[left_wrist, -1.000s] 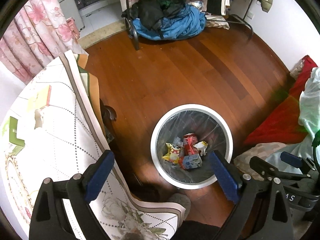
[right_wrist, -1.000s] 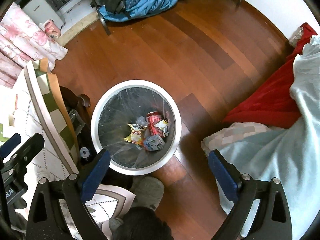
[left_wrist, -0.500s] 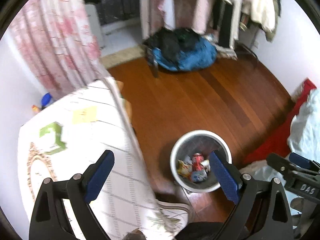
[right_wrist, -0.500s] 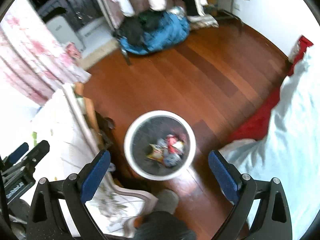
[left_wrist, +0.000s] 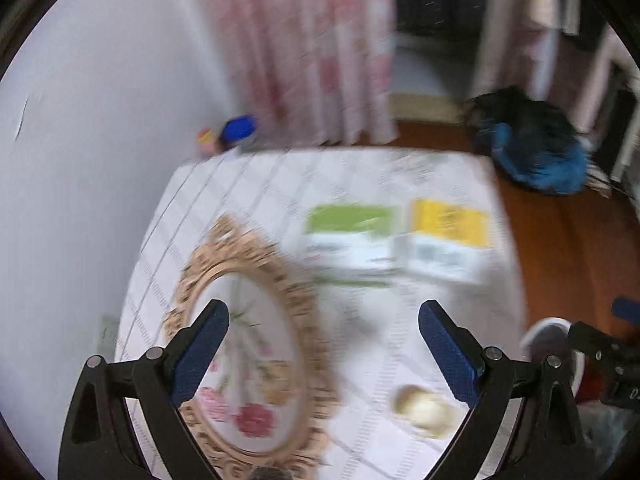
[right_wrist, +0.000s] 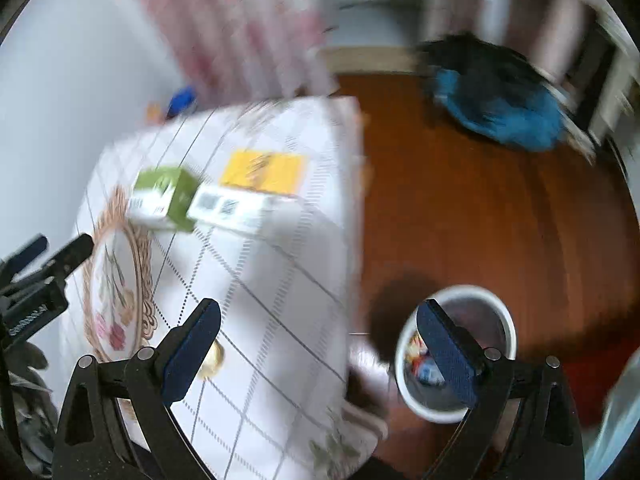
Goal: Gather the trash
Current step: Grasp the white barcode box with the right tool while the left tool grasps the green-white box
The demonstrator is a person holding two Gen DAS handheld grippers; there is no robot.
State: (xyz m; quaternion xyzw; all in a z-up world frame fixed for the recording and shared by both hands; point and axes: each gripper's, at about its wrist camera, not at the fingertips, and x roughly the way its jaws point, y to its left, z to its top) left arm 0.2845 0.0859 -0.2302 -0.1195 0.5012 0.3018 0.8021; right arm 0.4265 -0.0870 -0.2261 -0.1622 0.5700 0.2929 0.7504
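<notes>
Two cartons lie side by side on the table (left_wrist: 248, 208): one green box (left_wrist: 352, 236) and one yellow box (left_wrist: 448, 240), touching or nearly so, both rectangular with white printed sides. One small pale crumpled ball (left_wrist: 424, 410) sits nearer the camera, close to the table's front right corner; the right wrist view shows it as a yellowish lump (right_wrist: 212, 358) partly behind a finger. Motion blur hides finer detail.

The left gripper (left_wrist: 324, 348) has its two blue-padded fingers spread wide with nothing between them, over the tablecloth. The right gripper (right_wrist: 318, 346) is likewise spread wide and empty, straddling the table's right edge, with the left gripper's black frame showing at its far left.

One round white-rimmed trash bin (right_wrist: 460, 352) stands on the wooden floor (right_wrist: 480, 208) just off the table's right edge, several colourful wrappers inside. The floor past the bin is open, glossy reddish-brown planks, up to a blue and black heap of cloth (right_wrist: 500, 100) at the far side.

The tablecloth is white with a dotted grid and one oval ornate floral medallion (left_wrist: 240, 344). A smooth white wall (left_wrist: 100, 120) borders the table's left side; a pink floral curtain (left_wrist: 304, 48) hangs behind it
</notes>
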